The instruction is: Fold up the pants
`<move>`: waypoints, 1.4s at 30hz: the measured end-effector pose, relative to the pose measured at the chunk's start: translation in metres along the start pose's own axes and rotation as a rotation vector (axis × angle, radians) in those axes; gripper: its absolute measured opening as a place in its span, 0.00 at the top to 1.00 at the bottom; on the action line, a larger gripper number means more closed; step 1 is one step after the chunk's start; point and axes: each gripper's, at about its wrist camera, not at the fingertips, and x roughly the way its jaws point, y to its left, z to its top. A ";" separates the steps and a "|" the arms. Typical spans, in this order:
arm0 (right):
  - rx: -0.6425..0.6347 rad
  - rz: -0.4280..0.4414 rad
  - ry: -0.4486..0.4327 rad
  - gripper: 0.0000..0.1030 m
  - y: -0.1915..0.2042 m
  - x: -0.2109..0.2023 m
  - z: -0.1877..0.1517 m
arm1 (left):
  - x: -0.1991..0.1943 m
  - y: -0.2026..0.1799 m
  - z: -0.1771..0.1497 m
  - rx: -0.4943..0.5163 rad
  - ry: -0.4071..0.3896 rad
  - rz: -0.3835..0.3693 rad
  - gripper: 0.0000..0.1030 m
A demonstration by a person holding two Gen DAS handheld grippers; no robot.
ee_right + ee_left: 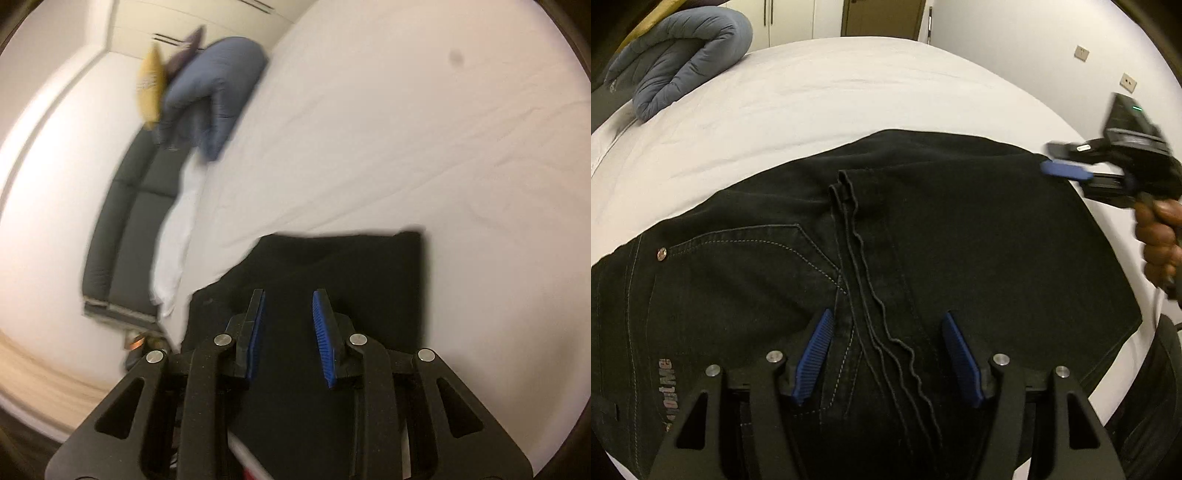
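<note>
Pants (923, 229): folded on bed (831, 96) | left gripper (888, 354), right gripper (289, 332): jaws apart, empty | next we likely grip an edge, fold again.

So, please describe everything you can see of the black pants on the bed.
The black pants look like denim with light contrast stitching, a metal rivet by a front pocket and wavy stacked edges down the middle. They lie flat, already folded over, on the white sheet. The left gripper hovers over them with jaws open; the right gripper is at their far right corner.
</note>
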 end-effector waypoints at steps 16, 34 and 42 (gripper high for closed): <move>-0.016 0.101 0.139 0.87 -0.023 -0.035 -0.147 | 0.000 -0.002 -0.011 -0.009 -0.014 -0.005 0.36; -0.021 0.101 -0.012 0.67 0.021 -0.052 -0.142 | -0.082 0.033 -0.041 -0.254 -0.213 0.011 0.13; 0.003 0.141 -0.027 0.35 0.036 -0.014 -0.123 | -0.144 0.140 -0.112 -0.669 -0.376 0.028 0.13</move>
